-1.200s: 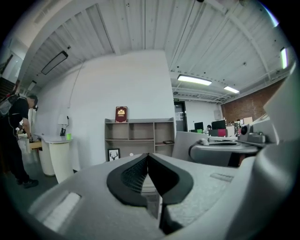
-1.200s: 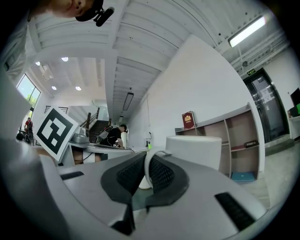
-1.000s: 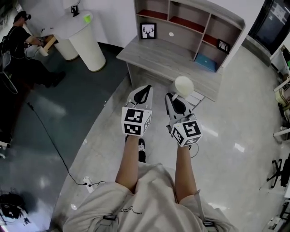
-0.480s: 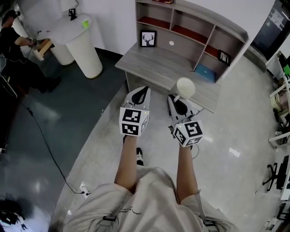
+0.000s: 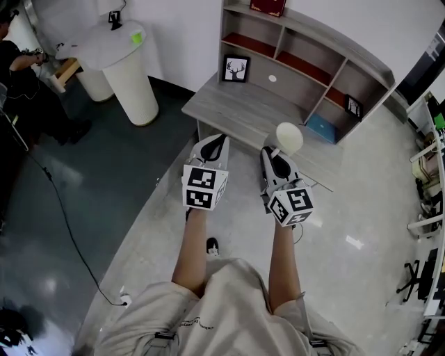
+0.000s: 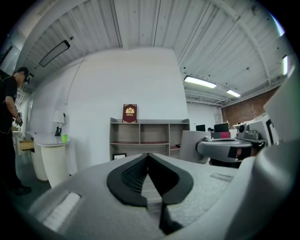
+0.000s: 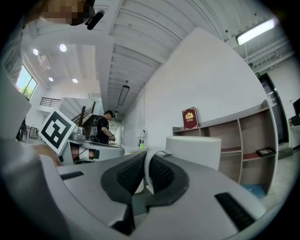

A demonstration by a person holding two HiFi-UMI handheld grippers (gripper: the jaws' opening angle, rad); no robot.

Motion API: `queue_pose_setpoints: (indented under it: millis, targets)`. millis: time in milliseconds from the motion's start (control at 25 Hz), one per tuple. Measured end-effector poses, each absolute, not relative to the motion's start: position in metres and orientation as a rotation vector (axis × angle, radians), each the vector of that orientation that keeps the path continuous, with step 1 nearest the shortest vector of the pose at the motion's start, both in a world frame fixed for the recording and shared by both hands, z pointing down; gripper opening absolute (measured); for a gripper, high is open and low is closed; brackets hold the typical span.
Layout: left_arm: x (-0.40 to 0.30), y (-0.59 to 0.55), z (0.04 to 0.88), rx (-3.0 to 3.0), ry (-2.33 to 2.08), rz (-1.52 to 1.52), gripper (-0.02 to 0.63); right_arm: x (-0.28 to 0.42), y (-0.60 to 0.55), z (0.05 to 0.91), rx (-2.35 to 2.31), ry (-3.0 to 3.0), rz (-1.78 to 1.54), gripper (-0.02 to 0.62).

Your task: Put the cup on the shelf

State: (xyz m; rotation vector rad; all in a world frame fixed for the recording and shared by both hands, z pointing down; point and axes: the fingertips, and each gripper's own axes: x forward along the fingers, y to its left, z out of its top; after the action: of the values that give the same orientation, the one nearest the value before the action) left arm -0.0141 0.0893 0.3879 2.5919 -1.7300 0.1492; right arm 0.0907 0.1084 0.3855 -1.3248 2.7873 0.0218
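A person in a grey shirt (image 5: 215, 313) holds two grey grippers side by side, each carrying a cube with square black-and-white markers. The left gripper (image 5: 217, 141) has its ribbed black fingers (image 6: 133, 176) pressed together on nothing. The fingers (image 7: 161, 176) of the right gripper (image 5: 273, 154) are clamped on the thin looped handle (image 7: 148, 164) of a smooth white cup (image 5: 288, 136), a plain cylinder held upright. From the head view it sits over the front edge of the bench (image 5: 236, 111), a pale grey wood-grain desk. Its inside cannot be seen.

At the back of the bench stands the shelf (image 5: 379, 66), a grey unit of open compartments with dark red floors. The lower left bay holds a framed deer picture (image 5: 236, 68). A flat blue item (image 5: 322, 128) lies in the lower right bay, with a small framed picture (image 5: 353, 106) in the compartment above. A dark red book (image 5: 268, 7) stands on top.

Farther left, a white round pedestal table (image 5: 132, 76) carries a green cup (image 5: 137, 38). Beyond it stands a second person in black (image 5: 17, 59).
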Motion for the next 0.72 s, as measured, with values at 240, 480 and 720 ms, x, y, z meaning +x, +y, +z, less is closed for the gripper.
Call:
queue_pose_setpoints:
  millis: [240, 480, 720]
  targets:
    - [-0.042, 0.073, 0.397, 2.612, -1.698, 0.186, 0.010, 0.071, 0.086, 0.388, -1.367, 2.738, 0.013, 0.021]
    - [-0.064, 0.057, 0.406, 2.604, -1.688, 0.210, 0.011, 0.066, 0.071, 0.401, -1.401, 2.715, -0.033, 0.023]
    - [-0.060, 0.034, 0.423, 2.608, -1.646, 0.243, 0.011, 0.073, 0.050, 0.409, -1.432, 2.703, -0.036, 0.021]
